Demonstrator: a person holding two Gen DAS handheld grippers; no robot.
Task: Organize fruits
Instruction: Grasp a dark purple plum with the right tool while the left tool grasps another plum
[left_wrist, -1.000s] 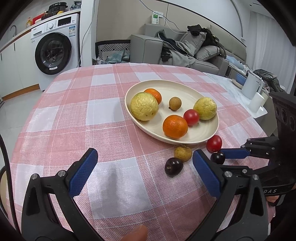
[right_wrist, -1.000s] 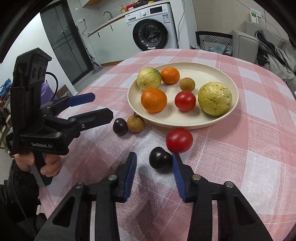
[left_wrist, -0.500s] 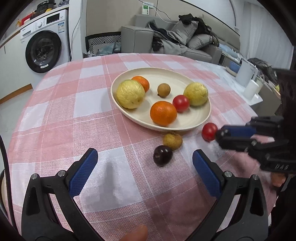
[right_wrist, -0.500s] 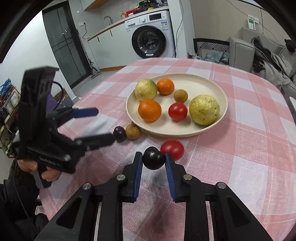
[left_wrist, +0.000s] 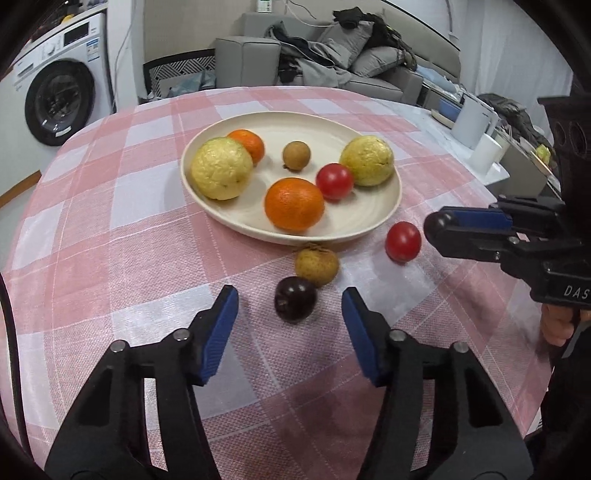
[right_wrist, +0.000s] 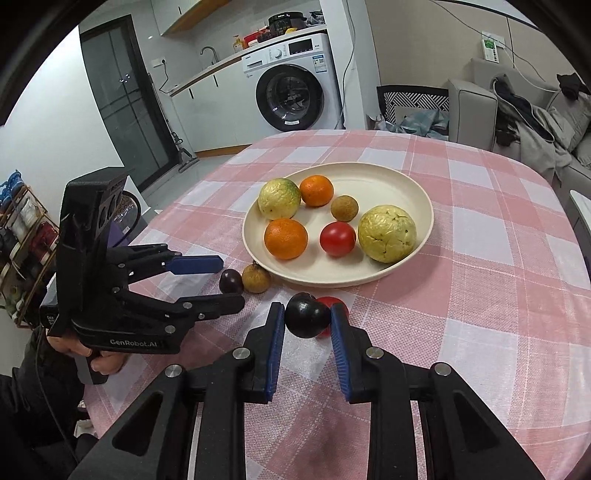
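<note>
Left wrist view: the left tool (left_wrist: 290, 314) has just been closing; its pads flank a dark plum (left_wrist: 295, 299) on the surface (left_wrist: 110, 236) without pressing it. A brown fruit (left_wrist: 317, 266) touches it at 1 o'clock; the plate (left_wrist: 388, 203) lies beyond. Judged step: gathering loose fruit. Next, squeeze without nudging the neighbour.

Right wrist view: only here is the other grasp plain. The right tool (right_wrist: 307, 321) is clamped on a second plum (right_wrist: 306, 314), partly hiding a tomato (right_wrist: 338, 302). It needs carrying to the plate at 12 o'clock.
</note>
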